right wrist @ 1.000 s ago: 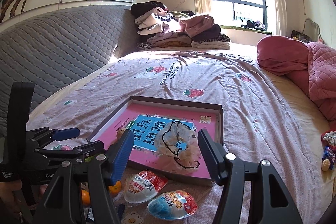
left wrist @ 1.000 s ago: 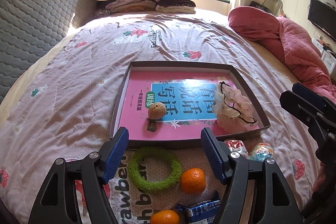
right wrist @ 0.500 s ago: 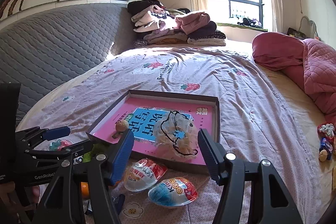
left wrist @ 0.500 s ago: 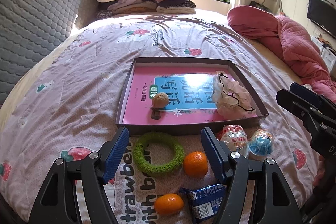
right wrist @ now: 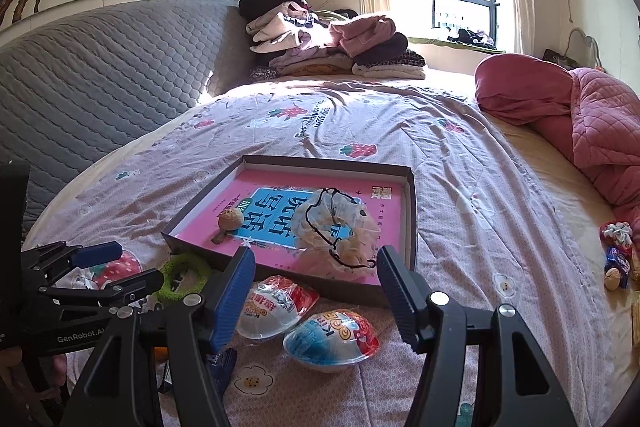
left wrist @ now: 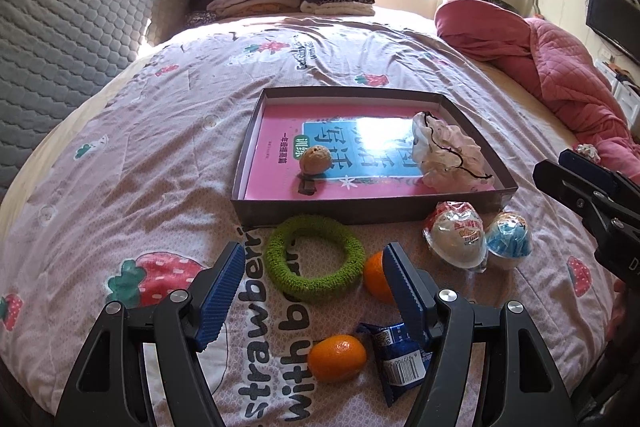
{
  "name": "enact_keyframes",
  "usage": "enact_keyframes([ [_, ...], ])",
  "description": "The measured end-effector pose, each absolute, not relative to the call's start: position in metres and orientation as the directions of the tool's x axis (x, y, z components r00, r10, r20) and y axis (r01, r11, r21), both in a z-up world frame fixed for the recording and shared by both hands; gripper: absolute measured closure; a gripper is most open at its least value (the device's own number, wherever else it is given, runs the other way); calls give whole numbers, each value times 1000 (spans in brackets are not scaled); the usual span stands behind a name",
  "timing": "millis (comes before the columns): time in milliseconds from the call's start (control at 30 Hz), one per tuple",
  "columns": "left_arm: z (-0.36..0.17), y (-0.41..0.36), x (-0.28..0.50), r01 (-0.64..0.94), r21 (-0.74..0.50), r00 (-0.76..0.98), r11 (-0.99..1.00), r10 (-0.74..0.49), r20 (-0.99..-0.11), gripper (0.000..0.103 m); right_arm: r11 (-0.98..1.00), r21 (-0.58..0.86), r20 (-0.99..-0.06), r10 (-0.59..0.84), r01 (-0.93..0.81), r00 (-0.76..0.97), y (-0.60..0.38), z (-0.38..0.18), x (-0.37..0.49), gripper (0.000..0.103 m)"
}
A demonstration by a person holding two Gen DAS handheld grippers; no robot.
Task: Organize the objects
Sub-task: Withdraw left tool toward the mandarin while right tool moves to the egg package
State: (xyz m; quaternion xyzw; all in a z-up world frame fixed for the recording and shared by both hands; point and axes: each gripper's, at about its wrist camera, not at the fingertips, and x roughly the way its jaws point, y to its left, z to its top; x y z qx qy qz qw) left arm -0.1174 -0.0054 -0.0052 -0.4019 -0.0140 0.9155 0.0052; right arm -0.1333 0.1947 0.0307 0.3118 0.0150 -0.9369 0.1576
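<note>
You're at the approach step — both the left gripper (left wrist: 314, 281) and right gripper (right wrist: 316, 283) are spread, empty. The green ring (left wrist: 316, 257) lies near the tray (left wrist: 372, 205), 2 toy eggs (right wrist: 304, 319) right; lower, pinch 1.

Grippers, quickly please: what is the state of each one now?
Left gripper: jaws open, holding nothing.
Right gripper: jaws open, holding nothing.
</note>
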Motion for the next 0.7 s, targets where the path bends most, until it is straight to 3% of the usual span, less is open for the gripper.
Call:
enact_keyframes([
  [700, -34, -5, -101, -10, -9, -639, -1000, 13, -769, 30, -973, 73, -667, -210, 217, -715, 202, -4, -150, 40],
])
